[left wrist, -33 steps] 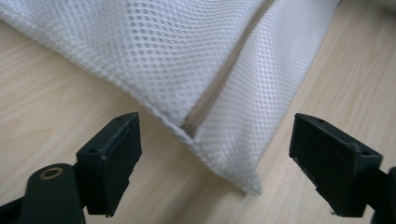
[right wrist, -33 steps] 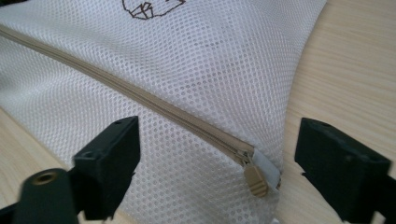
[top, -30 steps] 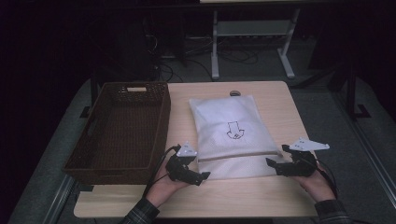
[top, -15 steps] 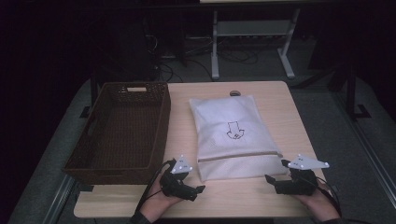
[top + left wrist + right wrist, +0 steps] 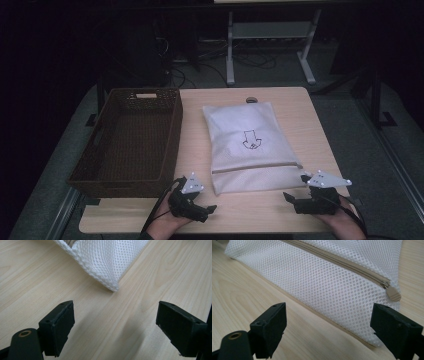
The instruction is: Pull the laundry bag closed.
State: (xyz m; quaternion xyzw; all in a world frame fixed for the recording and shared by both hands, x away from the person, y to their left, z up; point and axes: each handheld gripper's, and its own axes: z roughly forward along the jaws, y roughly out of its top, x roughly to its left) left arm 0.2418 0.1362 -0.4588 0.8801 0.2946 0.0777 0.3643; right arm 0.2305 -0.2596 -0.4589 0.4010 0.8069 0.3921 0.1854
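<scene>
A white mesh laundry bag [image 5: 250, 147] with a beige zipper [image 5: 342, 261] and a black arrow print lies flat in the middle of the wooden table. My left gripper [image 5: 210, 209] rests low near the table's front edge, just short of the bag's near left corner [image 5: 112, 286]; its jaws stand wide apart with bare wood between them. My right gripper [image 5: 289, 198] sits at the bag's near right corner, open, with the mesh edge and the zipper pull [image 5: 393, 293] just ahead of its jaws. Neither gripper holds anything.
A dark brown wicker basket [image 5: 127, 172], with nothing in it, stands on the left part of the table beside the bag. A small dark round object [image 5: 251, 100] lies at the table's far edge. Beyond the table are metal frame legs and cables on the floor.
Both grippers have drawn back toward the table's front edge and lowered, away from the bag's near corners. The bag and the basket have not moved.
</scene>
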